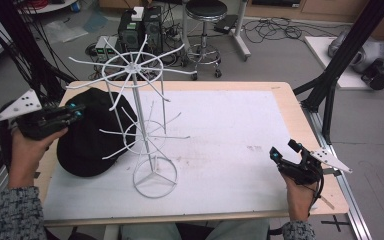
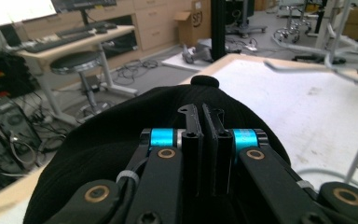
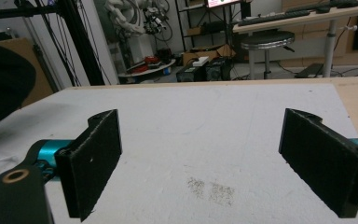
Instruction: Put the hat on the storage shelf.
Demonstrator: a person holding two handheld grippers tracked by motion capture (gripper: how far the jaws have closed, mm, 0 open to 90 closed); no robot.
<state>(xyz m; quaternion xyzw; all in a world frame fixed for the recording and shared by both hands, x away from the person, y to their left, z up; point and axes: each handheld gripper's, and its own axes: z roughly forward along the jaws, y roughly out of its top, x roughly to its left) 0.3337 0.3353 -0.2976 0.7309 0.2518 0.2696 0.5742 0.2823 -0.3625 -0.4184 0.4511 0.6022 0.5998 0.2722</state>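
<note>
Black fabric cap (image 1: 92,135) with a button on its crown, lying on the left part of the white foam board (image 1: 230,130) that covers the wooden table (image 1: 300,115), just beside and partly behind the white wire display rack (image 1: 137,120); the rack stands upright on a ring base, with a central pole and two tiers of radiating wire arms, several of which reach over the cap. The left gripper (image 1: 75,111), held in the person's left hand (image 1: 27,150) at the table's left edge, points toward the cap's near side; in the left gripper view its two black jaws stand pressed together with no gap between them, the left gripper (image 2: 204,122) sitting directly over the dark crown of the cap (image 2: 121,140), and whether any fabric is pinched between the jaws cannot be told. The right gripper (image 1: 285,151), held in the person's right hand (image 1: 297,192) near the table's right front corner, is well apart from both cap and rack; in the right gripper view its jaws are spread wide, the right gripper (image 3: 200,154) holding nothing, with bare white board and a faint grey smudge (image 3: 212,189) between the pads. Beyond the table, a round black stool (image 1: 205,10) and tangled cables on the grey floor
</note>
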